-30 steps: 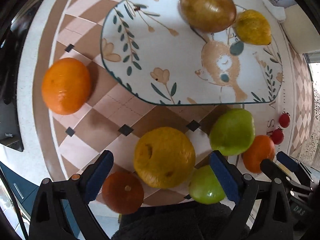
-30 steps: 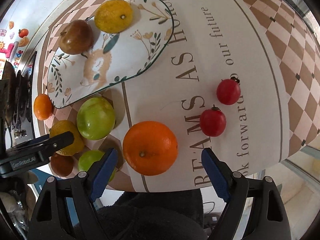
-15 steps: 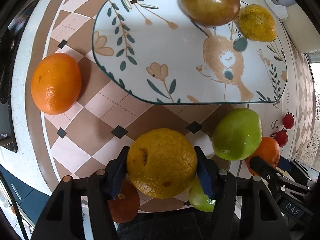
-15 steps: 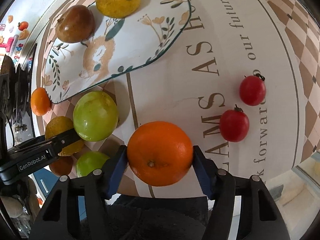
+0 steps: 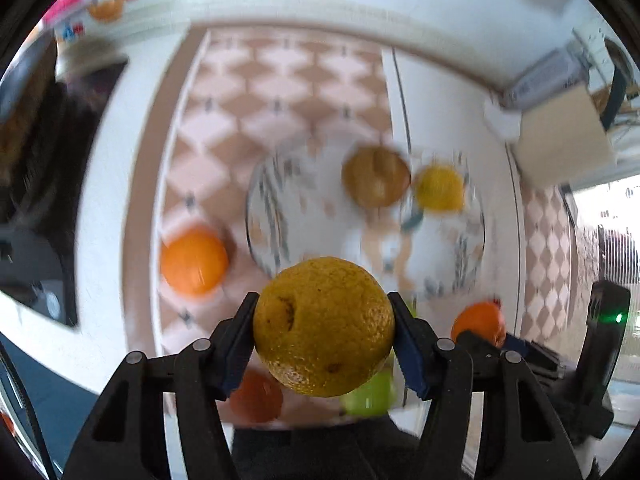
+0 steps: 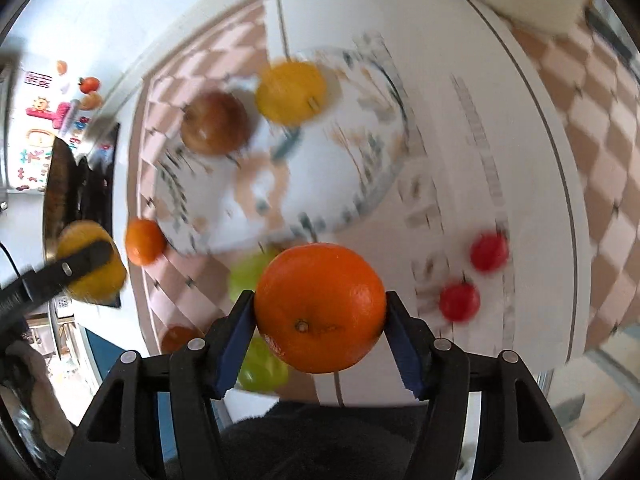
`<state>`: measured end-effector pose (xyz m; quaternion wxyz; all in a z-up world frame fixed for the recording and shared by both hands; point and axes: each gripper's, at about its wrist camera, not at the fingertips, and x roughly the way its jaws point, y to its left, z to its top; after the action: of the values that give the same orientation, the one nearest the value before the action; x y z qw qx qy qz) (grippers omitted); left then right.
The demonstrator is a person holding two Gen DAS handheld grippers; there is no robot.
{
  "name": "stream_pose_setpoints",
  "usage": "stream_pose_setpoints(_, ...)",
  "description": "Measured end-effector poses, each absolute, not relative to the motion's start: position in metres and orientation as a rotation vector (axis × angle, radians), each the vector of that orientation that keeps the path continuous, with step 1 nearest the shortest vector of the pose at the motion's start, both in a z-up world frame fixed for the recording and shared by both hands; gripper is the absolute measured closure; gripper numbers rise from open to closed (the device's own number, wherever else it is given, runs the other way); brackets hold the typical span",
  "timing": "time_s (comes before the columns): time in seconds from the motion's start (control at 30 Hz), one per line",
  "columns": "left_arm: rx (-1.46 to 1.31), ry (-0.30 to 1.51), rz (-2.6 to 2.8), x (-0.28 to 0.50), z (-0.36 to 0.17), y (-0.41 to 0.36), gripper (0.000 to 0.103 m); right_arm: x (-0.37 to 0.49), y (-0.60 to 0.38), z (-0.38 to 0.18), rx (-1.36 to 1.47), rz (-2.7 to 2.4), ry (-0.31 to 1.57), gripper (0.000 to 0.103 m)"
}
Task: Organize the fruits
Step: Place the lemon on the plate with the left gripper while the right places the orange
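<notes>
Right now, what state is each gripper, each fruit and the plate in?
Left gripper: shut on the yellow-orange citrus, held clear of the table.
Right gripper: shut on the orange, held clear of the table.
Plate: on the table, holding a brown apple and a lemon.
Two red tomatoes: loose on the table.
Small orange: on the table beside the plate.
Green fruits: on the table, partly hidden.

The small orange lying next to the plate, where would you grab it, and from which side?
Grip the small orange across its round middle, coming from above. It lies on the tablecloth close to the plate rim, so set the fingers along the rim, not across it.
</notes>
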<state>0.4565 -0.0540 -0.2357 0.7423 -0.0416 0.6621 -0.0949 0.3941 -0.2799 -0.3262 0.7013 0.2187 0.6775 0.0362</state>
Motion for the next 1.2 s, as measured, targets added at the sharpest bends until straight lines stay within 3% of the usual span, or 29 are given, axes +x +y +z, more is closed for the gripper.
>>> stream_pose_setpoints(0.17, -0.029, 1.442, -0.164, 0.517, -0.253, -0.055, 0.043, 0.440, -0.269, -0.332, 0.406, 0.083, 1.491, 0.038)
stream_pose_setpoints(0.4, 0.004, 1.578, -0.106, 0.570, -0.313, -0.058, 0.043, 0.478, -0.254, -0.356, 0.308, 0.084, 1.525, 0.038)
stream_pose_setpoints(0.6, -0.034, 1.659, -0.100, 0.582, -0.343, -0.056, 0.043, 0.489, -0.248, -0.371, 0.280, 0.089, 1.554, 0.038)
stream_pose_setpoints(0.93, -0.022, 1.686, -0.095, 0.584, -0.348, -0.057, 0.043, 0.494, -0.248, -0.380, 0.286, 0.093, 1.570, 0.037)
stream_pose_setpoints(1.0, -0.042, 1.687, -0.097, 0.584, -0.345, -0.062, 0.043, 0.495, -0.248, -0.381, 0.283, 0.089, 1.575, 0.033)
stream_pose_setpoints(1.07, -0.043, 1.676, -0.095, 0.584, -0.342, -0.062, 0.042, 0.497, -0.247, -0.380, 0.267, 0.076, 1.574, 0.022)
stream_pose_setpoints(1.2, -0.041, 1.647, -0.091, 0.582, -0.331, -0.061, 0.035, 0.496, -0.250, -0.374, 0.269, 0.076, 1.579, 0.018)
